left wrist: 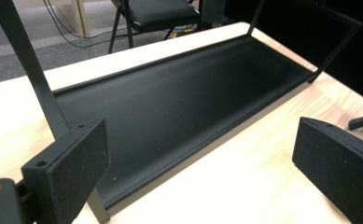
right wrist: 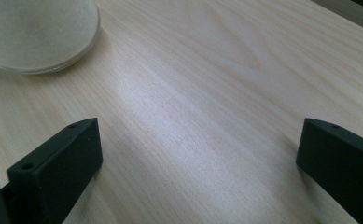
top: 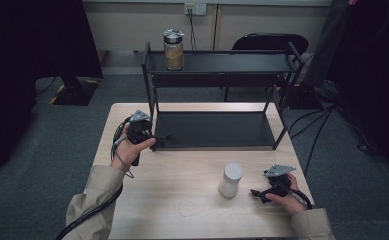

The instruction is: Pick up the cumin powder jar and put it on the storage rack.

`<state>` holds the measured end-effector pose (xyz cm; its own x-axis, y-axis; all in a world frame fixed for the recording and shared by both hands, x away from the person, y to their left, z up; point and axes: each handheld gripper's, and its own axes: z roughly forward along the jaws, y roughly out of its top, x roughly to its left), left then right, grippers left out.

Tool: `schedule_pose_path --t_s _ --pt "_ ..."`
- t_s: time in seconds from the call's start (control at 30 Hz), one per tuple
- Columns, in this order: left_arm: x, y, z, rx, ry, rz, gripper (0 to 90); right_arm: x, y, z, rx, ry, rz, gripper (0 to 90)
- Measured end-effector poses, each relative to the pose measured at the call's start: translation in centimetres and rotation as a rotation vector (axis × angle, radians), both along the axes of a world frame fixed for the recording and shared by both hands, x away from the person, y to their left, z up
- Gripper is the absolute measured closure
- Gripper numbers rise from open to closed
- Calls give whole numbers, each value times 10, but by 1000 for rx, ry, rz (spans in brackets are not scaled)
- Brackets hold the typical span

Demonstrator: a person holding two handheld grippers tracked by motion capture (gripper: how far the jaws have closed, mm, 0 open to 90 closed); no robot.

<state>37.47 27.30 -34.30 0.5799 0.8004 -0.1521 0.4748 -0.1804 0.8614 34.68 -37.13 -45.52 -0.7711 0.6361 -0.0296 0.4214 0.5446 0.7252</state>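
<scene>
I have the white jar (top: 230, 180) standing on the tabletop (top: 192, 170), in front of the black rack (top: 214, 130). My right gripper (top: 258, 193) sits just beside the jar, jaws wide apart; my left gripper (top: 163, 138) is at the rack's front left corner, jaws spread too.

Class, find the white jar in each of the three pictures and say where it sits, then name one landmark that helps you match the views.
High view: the white jar stands on the table, lower centre-right, just left of the right gripper.
Left gripper view: the jar is not in this picture.
Right gripper view: its base is at the top left corner, beyond the open jaws.
Shared landmark: the pale wooden table.
</scene>
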Motion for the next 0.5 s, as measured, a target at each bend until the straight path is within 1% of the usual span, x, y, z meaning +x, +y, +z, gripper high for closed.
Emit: schedule_pose_path --t_s 0.03,0.13,0.2,0.23,0.5 --pt "-1 0 -2 -5 5 1 32 0 0 0 0 0 0 0" --pt "-4 2 -7 8 15 -5 32 0 0 0 0 0 0 0" --pt "-7 4 -11 5 14 -3 32 0 0 0 0 0 0 0" --pt "-8 5 -14 -6 16 -1 32 0 0 0 0 0 0 0" --pt "-19 11 -27 4 19 -17 29 0 0 0 0 0 0 0"
